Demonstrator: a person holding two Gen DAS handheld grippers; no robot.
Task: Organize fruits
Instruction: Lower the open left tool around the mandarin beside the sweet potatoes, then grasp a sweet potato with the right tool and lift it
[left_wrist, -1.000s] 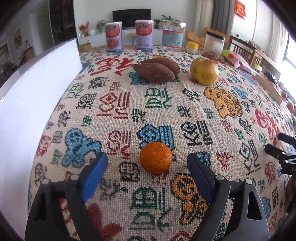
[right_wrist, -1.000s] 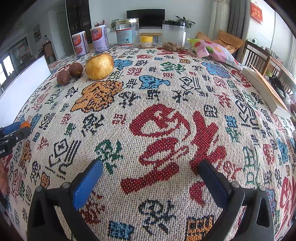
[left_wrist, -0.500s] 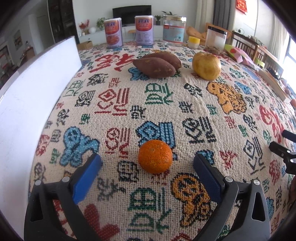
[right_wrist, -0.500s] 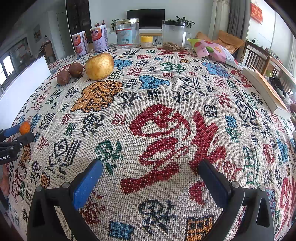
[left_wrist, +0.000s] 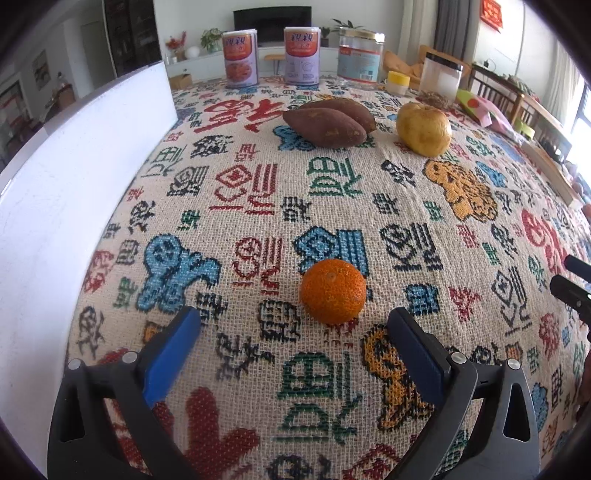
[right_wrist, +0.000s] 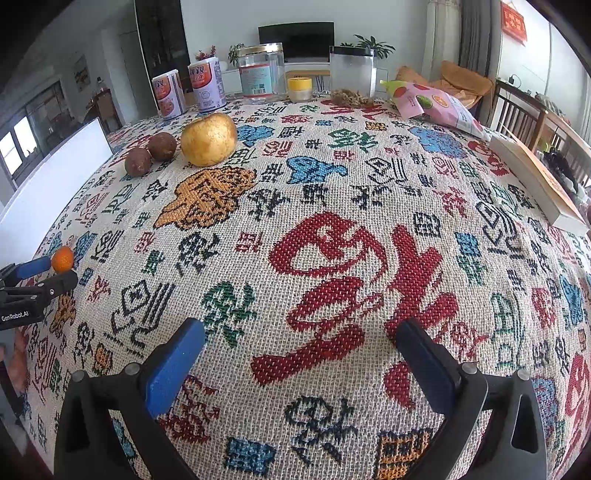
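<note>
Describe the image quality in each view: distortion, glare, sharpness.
Left wrist view: strong fisheye bulge curving the tablecloth, dark corners; the white board is washed out, the window at right glares; the orange is sharp with a soft shadow beneath. Right wrist view: same bulge and vignette; even daylight, sharp weave, the pear shows a mild highlight.

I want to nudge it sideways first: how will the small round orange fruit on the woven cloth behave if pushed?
The small round orange fruit would probably roll rather than slide, being nearly spherical. The coarse woven tablecloth should slow it quickly. Its pebbled skin likely grips the blue pads well.
</note>
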